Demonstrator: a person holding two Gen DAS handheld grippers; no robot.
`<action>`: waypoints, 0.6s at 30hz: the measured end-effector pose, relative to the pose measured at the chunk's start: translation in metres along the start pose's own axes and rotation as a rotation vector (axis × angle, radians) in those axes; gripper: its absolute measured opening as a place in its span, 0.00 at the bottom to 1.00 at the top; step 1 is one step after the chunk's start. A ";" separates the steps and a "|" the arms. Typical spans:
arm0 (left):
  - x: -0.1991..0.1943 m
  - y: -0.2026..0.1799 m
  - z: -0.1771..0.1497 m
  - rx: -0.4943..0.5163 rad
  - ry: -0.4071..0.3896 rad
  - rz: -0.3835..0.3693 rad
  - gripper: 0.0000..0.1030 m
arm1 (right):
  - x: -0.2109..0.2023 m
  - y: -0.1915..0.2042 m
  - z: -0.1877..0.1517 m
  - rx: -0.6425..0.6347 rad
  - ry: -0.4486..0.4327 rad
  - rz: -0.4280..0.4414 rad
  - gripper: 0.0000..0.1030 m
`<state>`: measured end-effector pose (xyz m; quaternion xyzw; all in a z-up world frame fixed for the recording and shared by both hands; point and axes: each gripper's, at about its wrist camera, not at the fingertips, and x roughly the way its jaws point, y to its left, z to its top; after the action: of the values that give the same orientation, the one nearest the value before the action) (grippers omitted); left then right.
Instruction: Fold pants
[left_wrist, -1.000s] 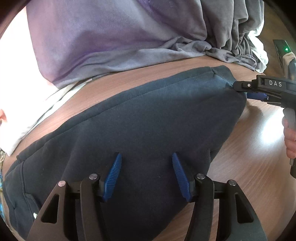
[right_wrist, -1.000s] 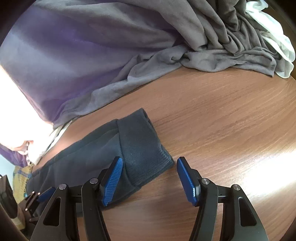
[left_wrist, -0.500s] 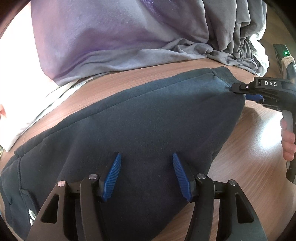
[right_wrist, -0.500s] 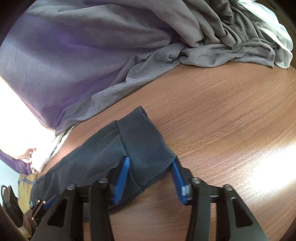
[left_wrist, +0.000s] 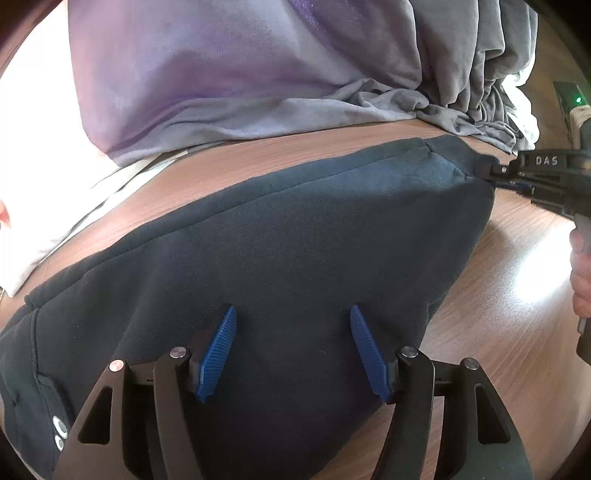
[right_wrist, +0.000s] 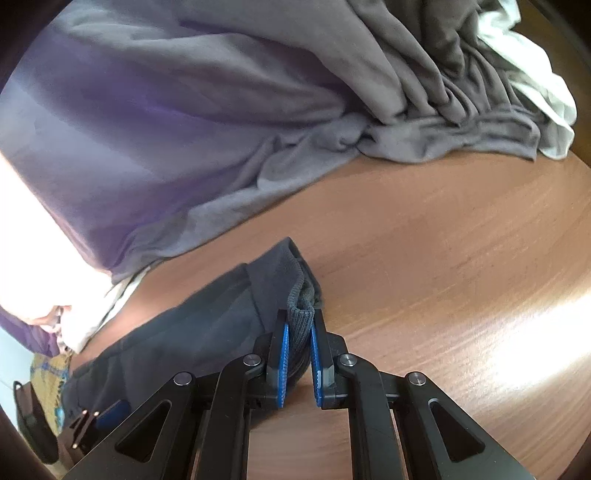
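Dark navy pants (left_wrist: 295, 240) lie flat across the brown wooden table (left_wrist: 498, 332). My left gripper (left_wrist: 291, 325) is open, its blue pads spread over the middle of the pants, holding nothing. My right gripper (right_wrist: 299, 325) is shut on the ribbed leg cuff (right_wrist: 301, 306) of the pants (right_wrist: 207, 325), at the table surface. In the left wrist view the right gripper (left_wrist: 491, 171) shows at the far right, pinching the cuff end. In the right wrist view the left gripper's tips (right_wrist: 86, 417) show at the lower left.
A pile of grey and purple clothes (left_wrist: 258, 74) lies along the far side of the table, with white cloth (right_wrist: 535, 85) at its right end. It also shows in the right wrist view (right_wrist: 221, 110). Bare wood (right_wrist: 443, 258) lies to the right of the cuff.
My right gripper moved forward over the leg cuff and closed on it. My left gripper stayed open over the pants and barely moved.
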<state>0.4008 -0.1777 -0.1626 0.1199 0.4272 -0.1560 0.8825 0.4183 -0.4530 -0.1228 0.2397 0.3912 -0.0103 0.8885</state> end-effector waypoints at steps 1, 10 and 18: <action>0.000 0.000 0.000 0.004 -0.001 0.001 0.62 | 0.002 -0.002 -0.001 0.008 0.005 0.000 0.11; 0.001 -0.002 -0.001 0.003 -0.012 0.013 0.63 | 0.002 -0.013 -0.009 0.093 -0.004 -0.041 0.48; 0.001 -0.001 -0.001 0.001 -0.014 0.013 0.63 | 0.007 -0.019 -0.016 0.152 0.005 0.025 0.43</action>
<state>0.4004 -0.1782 -0.1646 0.1219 0.4200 -0.1512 0.8865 0.4080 -0.4616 -0.1446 0.3113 0.3885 -0.0284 0.8668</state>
